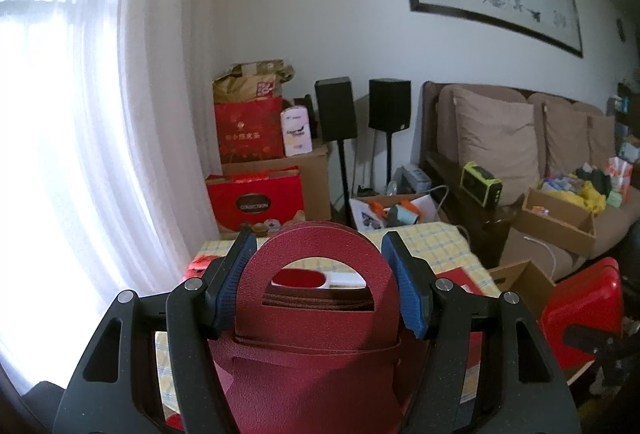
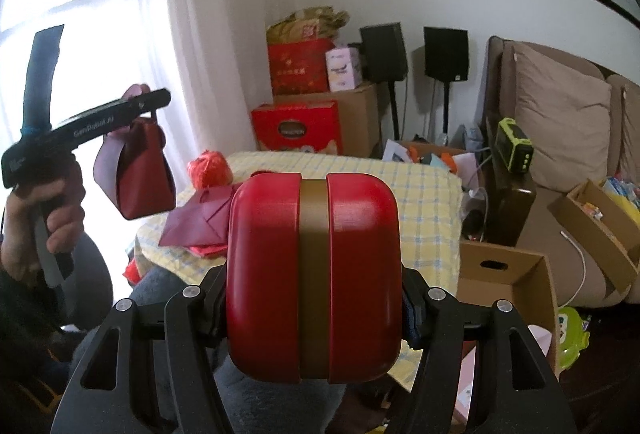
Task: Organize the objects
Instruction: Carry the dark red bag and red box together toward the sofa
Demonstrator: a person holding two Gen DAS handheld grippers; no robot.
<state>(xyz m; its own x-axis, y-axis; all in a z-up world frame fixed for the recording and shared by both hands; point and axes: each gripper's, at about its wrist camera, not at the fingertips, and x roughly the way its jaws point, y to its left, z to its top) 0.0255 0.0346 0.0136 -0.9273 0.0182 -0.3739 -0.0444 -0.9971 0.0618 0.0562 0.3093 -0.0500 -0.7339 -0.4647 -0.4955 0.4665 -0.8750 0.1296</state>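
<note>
The left tongs [image 1: 318,284] are clamped on the handle of a dark red textured paper gift bag [image 1: 316,346], held up above the yellow checked worktop [image 2: 400,186]. The right tongs [image 2: 314,308] squeeze a glossy red rounded box with a gold band [image 2: 314,278], held above that worktop's near edge.

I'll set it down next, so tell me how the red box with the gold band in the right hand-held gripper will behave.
The red box looks like a stiff shell that probably won't flex between the right hand-held gripper's pads. Its glossy faces may be slippery. Its rounded corners could let it rock or tip on the soft checked cloth. The gold band hints at two halves that may part.
</note>
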